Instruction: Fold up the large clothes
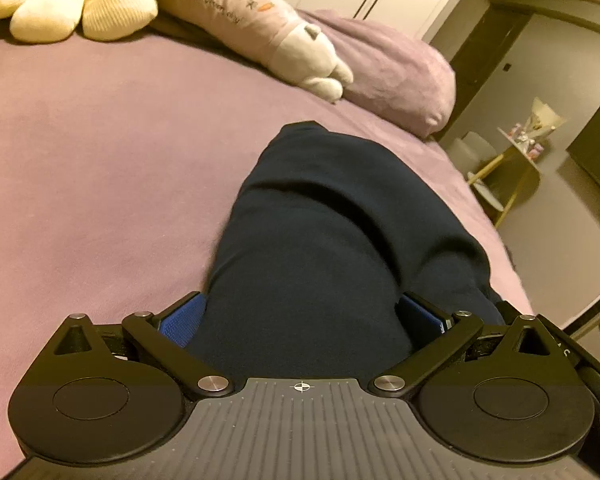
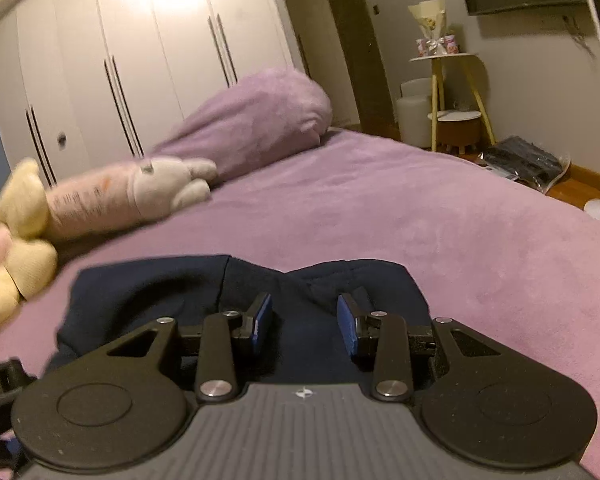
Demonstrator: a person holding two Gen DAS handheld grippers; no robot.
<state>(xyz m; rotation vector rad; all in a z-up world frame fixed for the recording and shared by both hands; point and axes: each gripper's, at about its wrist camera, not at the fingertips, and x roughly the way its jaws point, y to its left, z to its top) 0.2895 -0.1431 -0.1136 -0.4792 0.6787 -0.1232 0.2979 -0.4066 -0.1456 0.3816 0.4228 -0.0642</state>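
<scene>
I see the navy garment (image 1: 332,216) running lengthwise straight ahead from my wide-spread left tongs (image 1: 302,316), bulging between them without being pinched, while my right tongs (image 2: 304,316) hang parted and empty over its near edge.

Garment (image 1: 324,216), lying between the jaws: matt navy knit cloth.
Bedspread (image 1: 100,152), spreading beyond the jaws: soft mauve fleece.
Pads (image 2: 265,312): showing textured blue rubber.
</scene>
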